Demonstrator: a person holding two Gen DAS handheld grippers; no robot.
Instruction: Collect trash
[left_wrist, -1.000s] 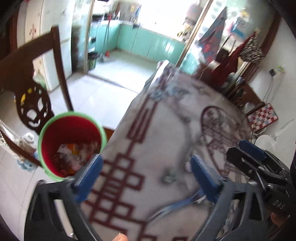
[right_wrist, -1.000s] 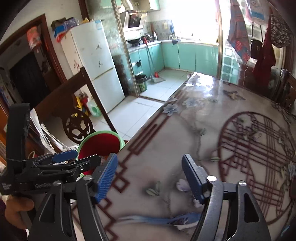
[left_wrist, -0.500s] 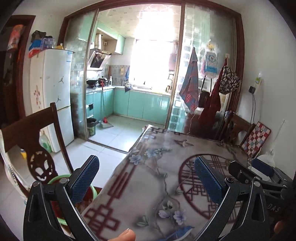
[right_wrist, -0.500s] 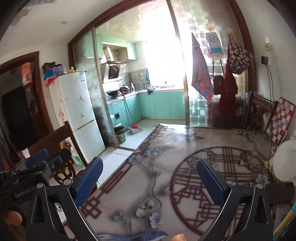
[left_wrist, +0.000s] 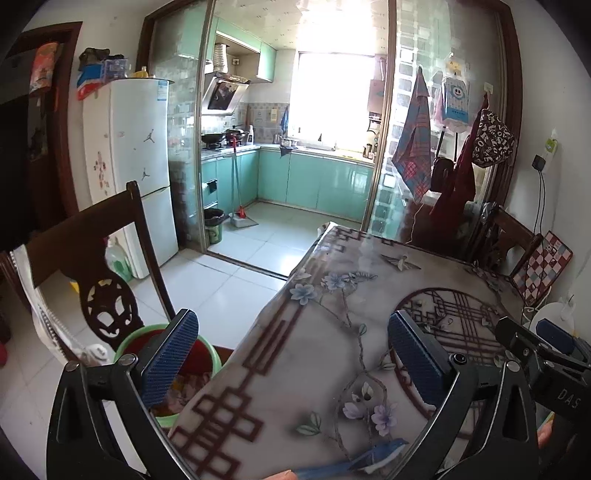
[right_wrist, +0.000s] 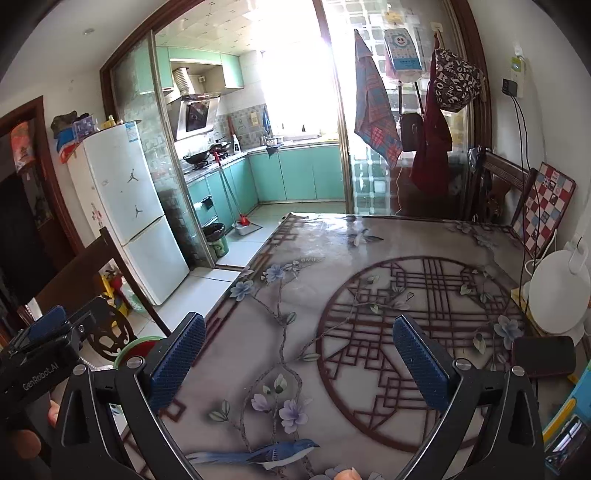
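A red bin with a green rim (left_wrist: 201, 360) stands on the floor beside the table's left edge, with wrappers inside; it also shows in the right wrist view (right_wrist: 138, 347). My left gripper (left_wrist: 291, 360) is open and empty, held above the table's near left part. My right gripper (right_wrist: 299, 360) is open and empty above the patterned tablecloth (right_wrist: 351, 295). I see no loose trash on the tablecloth.
A dark wooden chair (left_wrist: 96, 258) stands left of the bin. A white round appliance (right_wrist: 557, 291), a dark phone (right_wrist: 543, 356) and a checkered board (right_wrist: 543, 206) sit at the table's right edge. A fridge (right_wrist: 125, 210) and the kitchen doorway lie beyond.
Both grippers have tilted up and levelled from looking down at the bin and table edge to facing the kitchen. Both stay open and empty.
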